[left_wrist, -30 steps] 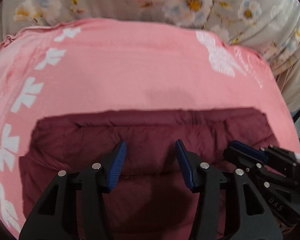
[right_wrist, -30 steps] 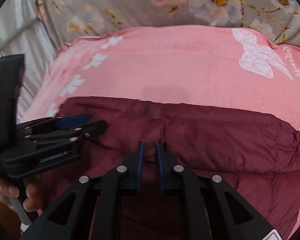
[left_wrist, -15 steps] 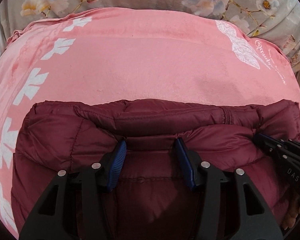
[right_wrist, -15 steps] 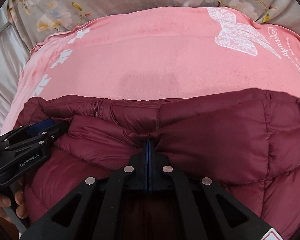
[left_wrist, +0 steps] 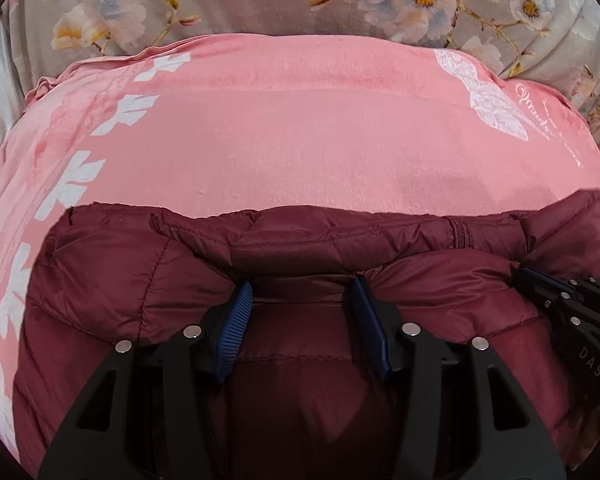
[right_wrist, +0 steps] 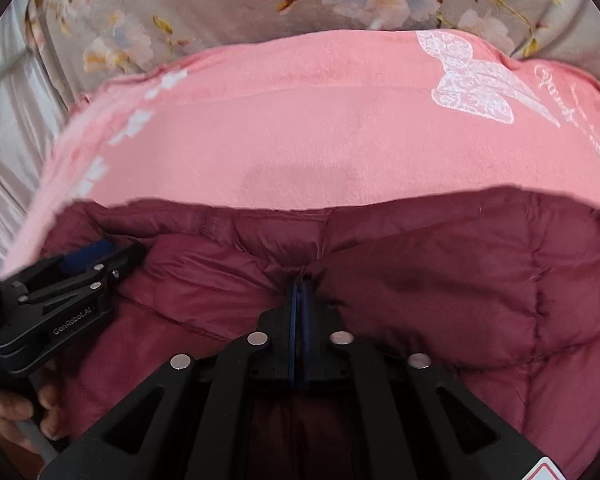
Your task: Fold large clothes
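Observation:
A dark red puffer jacket (left_wrist: 300,248) lies folded on a pink blanket (left_wrist: 300,140); it also shows in the right wrist view (right_wrist: 440,272). My left gripper (left_wrist: 302,292) is open, its blue pads pushed against the jacket's folded edge, with fabric between the jaws. My right gripper (right_wrist: 299,286) is shut on a pinch of the jacket's fabric. The right gripper shows at the right edge of the left wrist view (left_wrist: 572,308). The left gripper shows at the left of the right wrist view (right_wrist: 80,276).
The pink blanket (right_wrist: 320,128) has white leaf prints on its left and a white butterfly print (right_wrist: 472,80) at its far right. A grey floral bedsheet (left_wrist: 260,4) lies beyond it. A hand (right_wrist: 8,420) holds the left gripper's handle.
The right gripper has closed on the jacket fabric. Both grippers lifted the jacket's near edge and carried it forward over itself, so a thick fold now stands before them.

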Motion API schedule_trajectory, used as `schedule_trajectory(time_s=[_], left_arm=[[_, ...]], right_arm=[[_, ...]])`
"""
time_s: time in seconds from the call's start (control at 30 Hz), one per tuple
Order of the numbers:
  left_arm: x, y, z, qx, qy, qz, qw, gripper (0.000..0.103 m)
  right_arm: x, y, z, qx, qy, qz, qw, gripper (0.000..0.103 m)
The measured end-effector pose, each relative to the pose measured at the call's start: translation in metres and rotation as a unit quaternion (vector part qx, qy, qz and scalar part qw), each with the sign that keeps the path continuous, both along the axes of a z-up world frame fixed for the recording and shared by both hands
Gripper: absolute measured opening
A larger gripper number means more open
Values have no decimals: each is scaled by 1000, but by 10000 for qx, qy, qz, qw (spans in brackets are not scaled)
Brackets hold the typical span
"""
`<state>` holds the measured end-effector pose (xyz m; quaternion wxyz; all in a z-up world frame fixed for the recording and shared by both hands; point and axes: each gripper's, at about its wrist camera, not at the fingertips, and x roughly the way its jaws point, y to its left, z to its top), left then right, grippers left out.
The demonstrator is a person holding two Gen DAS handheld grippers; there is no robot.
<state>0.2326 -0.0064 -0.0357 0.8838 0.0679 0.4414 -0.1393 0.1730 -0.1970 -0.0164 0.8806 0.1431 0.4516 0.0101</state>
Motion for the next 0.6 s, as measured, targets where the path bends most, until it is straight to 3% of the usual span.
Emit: schedule_trajectory(time_s=[0.03,0.1,0.13,0.17,0.23,0.3,0.33,0.37,0.4,0.43,0.47,0.53,0.6], left_arm=[[-1,4,6,-118,24,33,9999,50],[-7,32,34,-758,-132,223,9968,62],[-8,51,50,-1024,-340,422,9933,81],[-8,70,63,-1178,-543,691,9891,94],[5,110,77,-1342,-663,1255,9807,94],[24,146,74,-1493,-430,1723,9727,94],[32,158,68,-1578,-249,1893,9688,93],[44,173,52,-1753,128,2064,9626,84],[52,182,37,-1866,469,2148,9575,76],[60,186,21,-1931,808,2126,9545,61],[64,184,8,-1899,1036,2105,9533,53],[63,175,-3,-1657,1076,2050,9586,53],[62,159,-5,-1045,814,2002,9708,53]], right_arm=[[-7,-9,12,68,-171,-108,9998,12],[-23,-33,37,-60,-531,-498,9973,45],[-29,-45,46,-141,-646,-688,9954,51],[-35,-62,52,-212,-707,-909,9931,55],[-40,-92,51,-265,-589,-1340,9889,55],[-41,-122,38,-53,-317,-1790,9833,57],[-40,-133,28,157,-177,-1912,9813,57],[-38,-140,17,339,-50,-1957,9801,50],[-36,-141,10,430,18,-1936,9801,34],[-34,-139,3,434,82,-1913,9805,28],[-34,-136,0,289,118,-1917,9810,21],[-30,-131,-4,-18,193,-1924,9811,11],[-28,-133,-11,-192,299,-1976,9796,5]])
